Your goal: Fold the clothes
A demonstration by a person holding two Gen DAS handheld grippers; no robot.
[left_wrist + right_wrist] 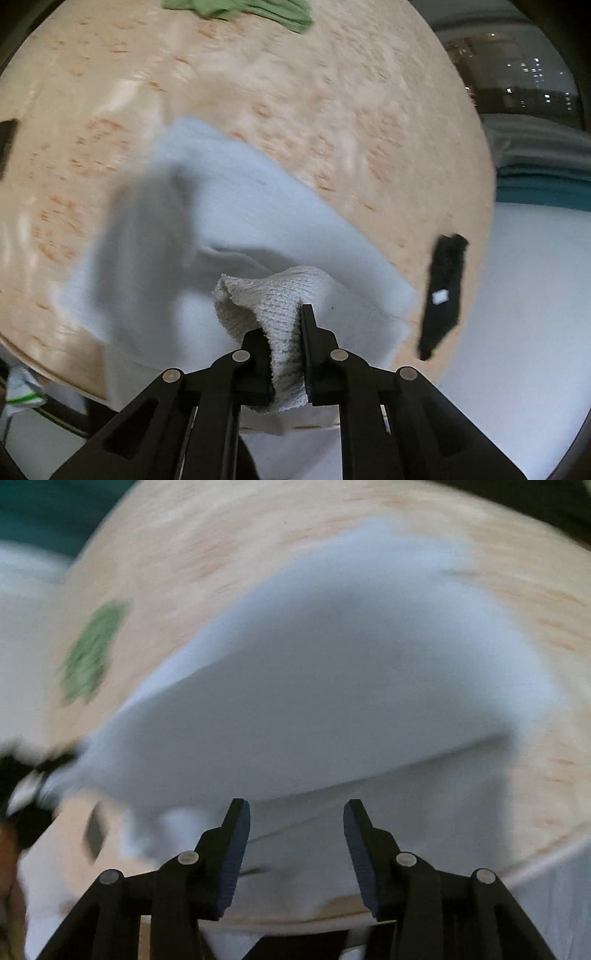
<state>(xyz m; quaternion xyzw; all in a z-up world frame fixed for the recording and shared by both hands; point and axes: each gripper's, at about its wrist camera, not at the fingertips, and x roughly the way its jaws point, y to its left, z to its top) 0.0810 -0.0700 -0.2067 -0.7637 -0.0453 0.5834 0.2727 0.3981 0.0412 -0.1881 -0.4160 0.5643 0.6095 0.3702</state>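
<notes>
The left gripper has its jaws clamped on a corner of the pale-blue terry cloth at the near edge of the round wood-grain counter. The right gripper hangs with jaws apart above that cloth. A crumpled green garment lies at the far edge.

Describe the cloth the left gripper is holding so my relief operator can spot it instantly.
Start from the round, light wood table. Near its closest edge lies a pale blue-white towel, and one corner of it is pinched in the left gripper. Unlike the green garment at the far edge, it is pale, with a looped terry weave.
</notes>
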